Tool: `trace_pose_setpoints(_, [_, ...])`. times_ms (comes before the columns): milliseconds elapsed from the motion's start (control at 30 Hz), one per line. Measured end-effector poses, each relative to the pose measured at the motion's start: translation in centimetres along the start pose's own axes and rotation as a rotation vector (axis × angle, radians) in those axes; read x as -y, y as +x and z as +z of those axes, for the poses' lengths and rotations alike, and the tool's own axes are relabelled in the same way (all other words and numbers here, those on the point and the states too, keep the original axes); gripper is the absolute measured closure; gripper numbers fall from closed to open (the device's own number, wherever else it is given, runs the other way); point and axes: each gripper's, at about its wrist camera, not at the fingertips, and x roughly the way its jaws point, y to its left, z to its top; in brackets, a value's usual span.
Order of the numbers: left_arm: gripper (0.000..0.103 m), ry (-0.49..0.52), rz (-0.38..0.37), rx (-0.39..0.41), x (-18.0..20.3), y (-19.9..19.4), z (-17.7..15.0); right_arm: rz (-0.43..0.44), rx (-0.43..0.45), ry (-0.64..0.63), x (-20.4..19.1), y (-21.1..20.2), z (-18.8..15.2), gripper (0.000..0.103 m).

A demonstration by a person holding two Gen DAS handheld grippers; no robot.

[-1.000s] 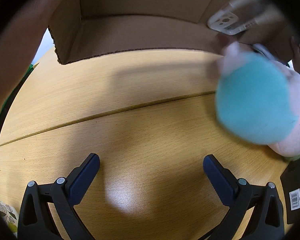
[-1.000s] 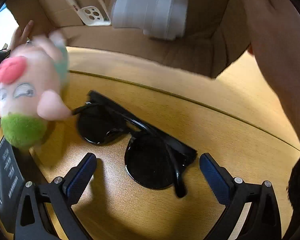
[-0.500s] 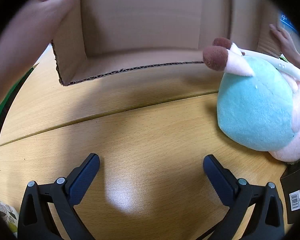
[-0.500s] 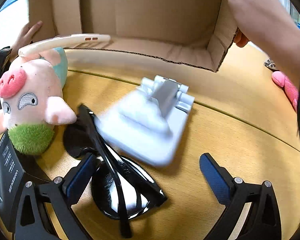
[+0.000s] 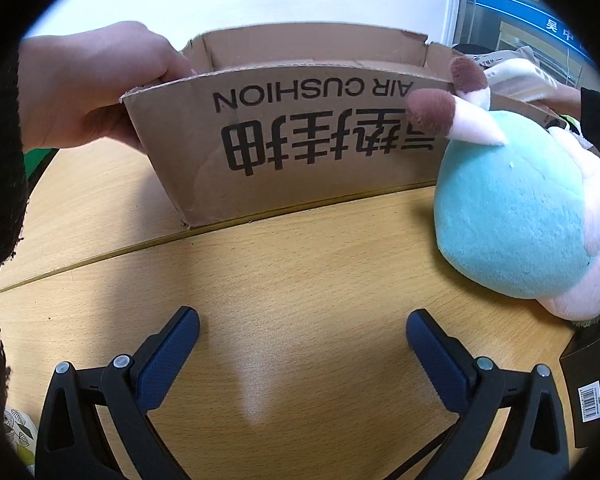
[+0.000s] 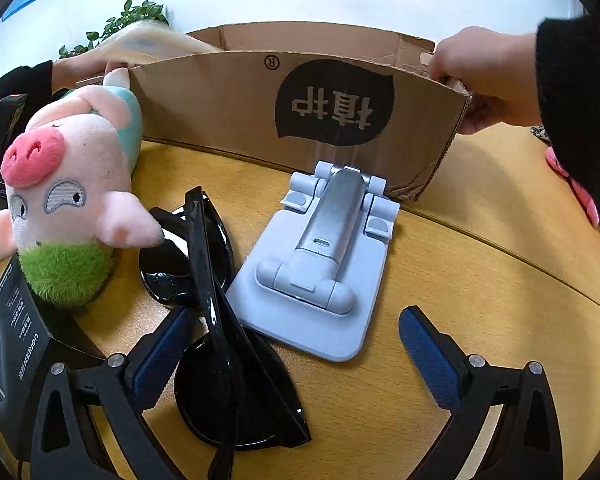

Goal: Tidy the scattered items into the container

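On the far side of the desk (image 5: 300, 280) the box (image 6: 300, 112) stands upright, steadied by bare hands (image 6: 480, 76), while your left tool (image 5: 302, 344) and right tool (image 6: 296, 344) gape empty near sunglasses (image 6: 220, 320), stand (image 6: 320, 264), pig (image 6: 64, 200).

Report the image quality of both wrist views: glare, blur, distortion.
Left wrist: a pale glare streak on the table between the open left gripper; fisheye bends the cardboard box; focus sharp. Right wrist: reflections on the sunglasses; a blurred tan object over the box's left corner; black vignette in both.
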Motion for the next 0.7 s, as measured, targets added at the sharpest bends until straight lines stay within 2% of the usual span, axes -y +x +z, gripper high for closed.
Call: trace_pose_setpoints(700, [0.000,0.000,0.000,0.000,-0.2,0.1,0.5,0.002,0.000,0.001,1.1,0.1,-0.1,0.000])
